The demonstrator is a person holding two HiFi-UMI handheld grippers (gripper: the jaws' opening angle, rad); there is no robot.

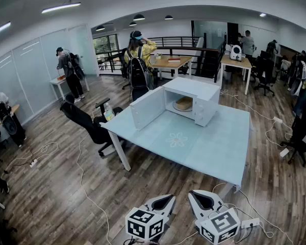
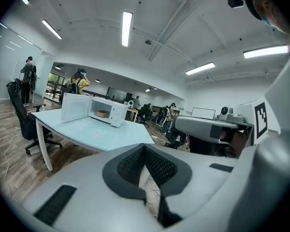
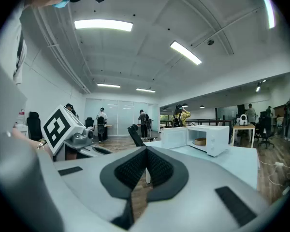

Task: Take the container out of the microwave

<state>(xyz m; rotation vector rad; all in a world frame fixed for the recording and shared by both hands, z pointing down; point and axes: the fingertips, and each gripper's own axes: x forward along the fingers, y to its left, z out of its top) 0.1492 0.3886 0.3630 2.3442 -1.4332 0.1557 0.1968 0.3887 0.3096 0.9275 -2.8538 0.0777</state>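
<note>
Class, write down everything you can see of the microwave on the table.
The microwave is a white box, seemingly painted metal, standing upright on the far part of the pale blue table. In the head view its door is swung wide open to the left, and a control panel runs down the right of the front. A round tan container sits inside. Only the table and the container touch it.

We find no word, number or brand name that can be read in any view. The left gripper's marker cube [image 1: 144, 224] and the right gripper's marker cube [image 1: 220, 227] carry only black-and-white square patterns, not letters. The table [image 1: 219, 152] bears a pale flower emblem [image 1: 177, 140] without lettering, and the microwave [image 1: 194, 98] panel is too small to read.
</note>
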